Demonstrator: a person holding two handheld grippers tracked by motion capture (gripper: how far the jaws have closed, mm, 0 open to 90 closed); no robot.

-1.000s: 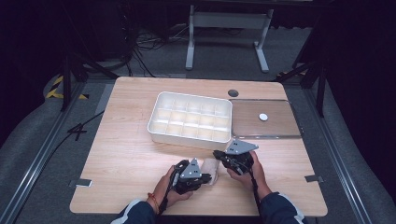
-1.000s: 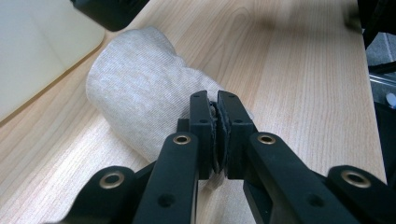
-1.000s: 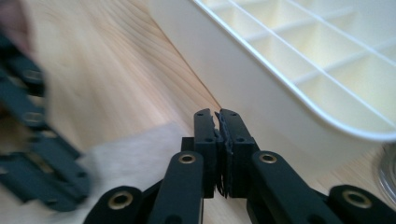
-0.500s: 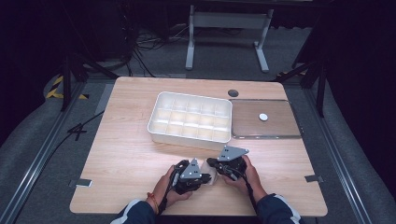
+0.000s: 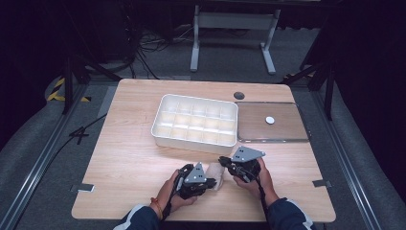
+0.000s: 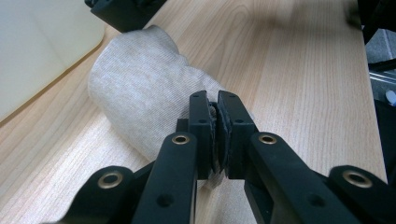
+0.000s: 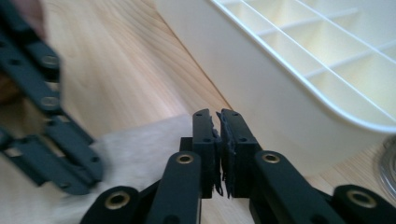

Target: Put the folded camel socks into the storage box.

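Sock [image 6: 140, 93], beige knit, rolled, lying on desk [image 5: 129, 158] before empty white compartment tray [image 5: 195, 120]; left hand-held gripper [image 6: 213, 105] clamped on its fabric, right hand-held gripper [image 7: 216, 122] closed empty beside it; stowing in tray judged outstanding.

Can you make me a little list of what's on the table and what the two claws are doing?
Table: light wood table
Cloth: a beige rolled cloth lying on the table in front of the person
Left claw: shut on the cloth, pinching its edge
Right claw: jaws together, nothing between them, over the cloth
Tray: white tray with empty compartments, behind the cloth
Lid: clear lid to the tray's right
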